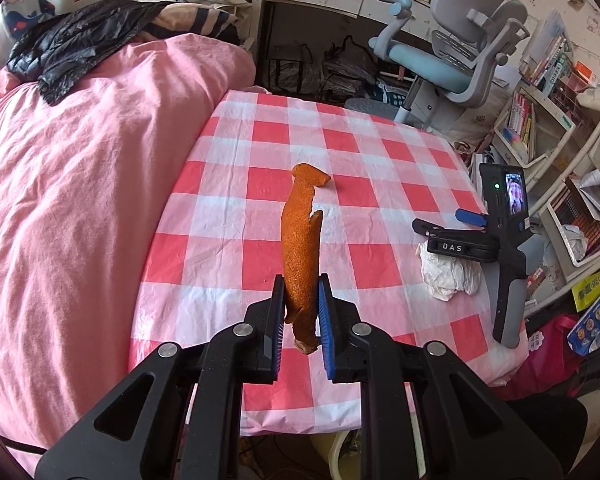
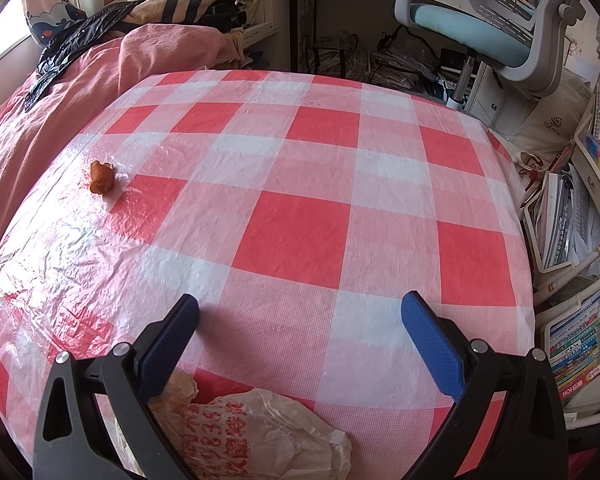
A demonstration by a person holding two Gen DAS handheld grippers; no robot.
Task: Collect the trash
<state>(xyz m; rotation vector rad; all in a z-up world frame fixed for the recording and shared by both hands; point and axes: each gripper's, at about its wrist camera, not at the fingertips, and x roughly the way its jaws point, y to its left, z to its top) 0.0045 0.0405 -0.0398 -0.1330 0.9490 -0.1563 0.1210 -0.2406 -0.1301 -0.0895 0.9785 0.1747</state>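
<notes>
my left wrist camera sits behind my left fingers [image 1: 302, 300] and looks forward and steeply down from above the near edge of the checked worktop [image 1: 380, 152], far enough off to take in the whole cloth, the pink bed [image 1: 80, 180] alongside it and the chair [image 1: 452, 60] beyond. my right wrist camera looks the same way over my right fingers [image 2: 300, 316], but much closer to the worktop [image 2: 300, 220], so the checks fill its frame. both views share the cloth, the bed, the chair and the small orange peel scrap [image 2: 100, 179], which in the left view is partly hidden.
</notes>
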